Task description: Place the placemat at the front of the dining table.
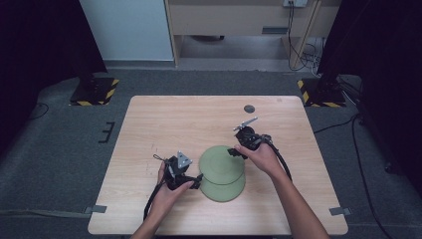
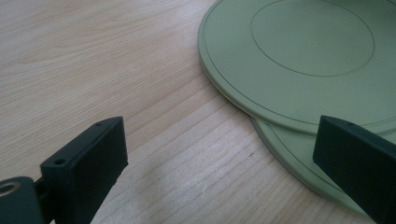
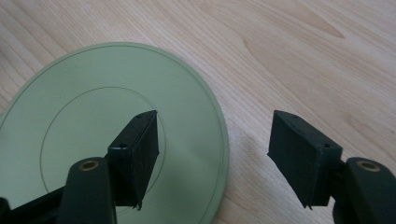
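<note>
While two green plates are lying overlapped near the middle of the wooden surface, the right tongs are straddling the upper plate's rim at its 2 o'clock edge, partly open, gripping nothing. The left tongs are sitting wide open at the plates' 9 o'clock side, holding nothing.

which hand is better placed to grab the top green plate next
Likely the right. The right gripper stands open astride the top plate's rim, one jaw over the plate, one over the table. The left gripper is open beside both plates, its jaw near the lower plate.
</note>
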Action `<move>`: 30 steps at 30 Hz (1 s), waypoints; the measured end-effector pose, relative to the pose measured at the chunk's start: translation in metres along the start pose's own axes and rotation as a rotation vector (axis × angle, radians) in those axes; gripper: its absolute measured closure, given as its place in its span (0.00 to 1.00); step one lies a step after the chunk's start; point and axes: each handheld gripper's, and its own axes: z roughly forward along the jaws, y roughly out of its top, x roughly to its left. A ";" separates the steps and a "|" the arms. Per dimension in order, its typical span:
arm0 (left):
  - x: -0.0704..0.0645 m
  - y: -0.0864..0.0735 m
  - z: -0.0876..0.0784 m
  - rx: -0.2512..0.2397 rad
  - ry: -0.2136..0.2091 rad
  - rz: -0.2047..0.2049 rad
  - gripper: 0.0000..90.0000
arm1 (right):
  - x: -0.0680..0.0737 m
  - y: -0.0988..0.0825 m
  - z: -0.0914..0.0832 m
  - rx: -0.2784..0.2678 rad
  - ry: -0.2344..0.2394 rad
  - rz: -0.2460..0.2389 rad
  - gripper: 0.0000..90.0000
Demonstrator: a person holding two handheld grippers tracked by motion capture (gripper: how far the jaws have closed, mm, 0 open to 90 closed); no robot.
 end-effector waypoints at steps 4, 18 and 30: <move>-0.001 0.001 0.001 -0.002 0.007 0.001 0.03 | 0.001 0.001 0.003 0.004 0.032 0.011 0.32; -0.004 0.002 0.006 0.003 0.012 0.000 0.03 | -0.002 0.000 0.016 0.021 0.103 0.042 0.20; -0.006 0.000 0.010 0.016 0.006 0.001 0.03 | -0.002 -0.001 0.031 0.033 0.136 0.058 0.18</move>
